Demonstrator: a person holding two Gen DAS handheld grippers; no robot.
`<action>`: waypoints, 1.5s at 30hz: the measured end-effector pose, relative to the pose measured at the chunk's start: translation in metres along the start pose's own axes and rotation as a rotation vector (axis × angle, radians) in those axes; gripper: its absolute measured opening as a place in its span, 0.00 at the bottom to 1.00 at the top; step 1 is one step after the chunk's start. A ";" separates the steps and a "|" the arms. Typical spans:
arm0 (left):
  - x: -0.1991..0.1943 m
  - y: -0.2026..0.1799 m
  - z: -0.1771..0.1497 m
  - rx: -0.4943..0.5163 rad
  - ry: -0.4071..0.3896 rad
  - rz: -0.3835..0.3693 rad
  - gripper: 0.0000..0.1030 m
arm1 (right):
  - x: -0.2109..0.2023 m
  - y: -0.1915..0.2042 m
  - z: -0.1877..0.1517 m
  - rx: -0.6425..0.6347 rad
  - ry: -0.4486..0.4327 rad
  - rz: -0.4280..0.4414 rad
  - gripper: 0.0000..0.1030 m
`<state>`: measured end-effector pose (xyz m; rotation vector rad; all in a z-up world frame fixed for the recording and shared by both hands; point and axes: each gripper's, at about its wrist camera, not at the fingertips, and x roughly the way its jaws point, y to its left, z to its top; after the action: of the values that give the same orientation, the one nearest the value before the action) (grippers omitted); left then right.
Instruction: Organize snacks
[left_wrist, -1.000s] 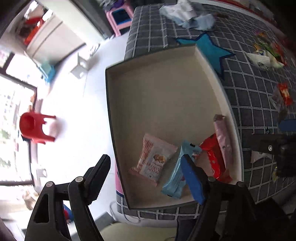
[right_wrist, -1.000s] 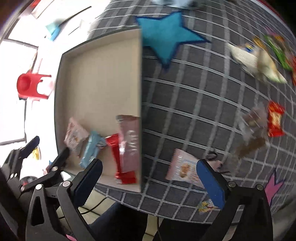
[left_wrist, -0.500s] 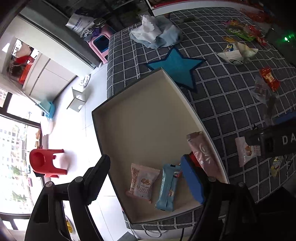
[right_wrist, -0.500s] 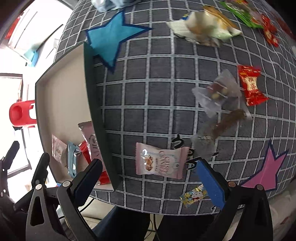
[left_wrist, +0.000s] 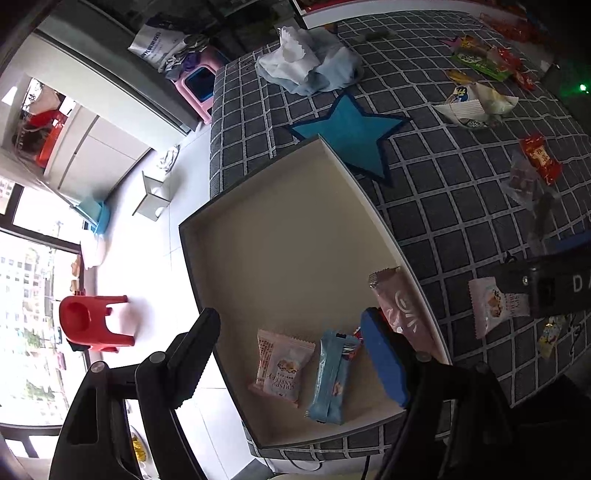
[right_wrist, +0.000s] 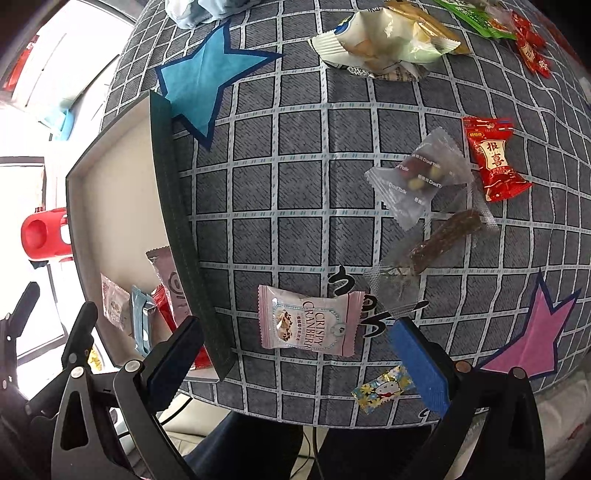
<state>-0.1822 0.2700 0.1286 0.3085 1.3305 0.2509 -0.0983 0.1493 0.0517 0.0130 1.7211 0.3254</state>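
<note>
Most of the tray (left_wrist: 280, 236) floor is bare, plenty of room to come down at the far end. Only its near corner is crowded, with a pink packet (left_wrist: 281, 365), a blue packet (left_wrist: 332, 374) and a pale pink bar (left_wrist: 400, 308) leaning on the wall. On the checked table (right_wrist: 303, 177), the open patch beside the tray wall (right_wrist: 177, 206) is free; wrappers clutter the right side.
</note>
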 end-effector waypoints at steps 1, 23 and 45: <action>0.000 0.000 0.000 0.003 -0.001 0.000 0.79 | 0.001 0.001 0.000 0.001 0.000 -0.001 0.99; -0.002 -0.023 0.007 0.027 0.010 -0.013 0.79 | -0.010 -0.025 -0.006 0.065 -0.009 -0.008 0.99; -0.005 -0.044 0.017 0.085 0.004 -0.016 0.79 | -0.077 -0.031 -0.017 -0.036 -0.302 -0.172 0.99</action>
<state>-0.1667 0.2255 0.1212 0.3691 1.3489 0.1811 -0.0958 0.1016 0.1214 -0.1063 1.4066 0.2144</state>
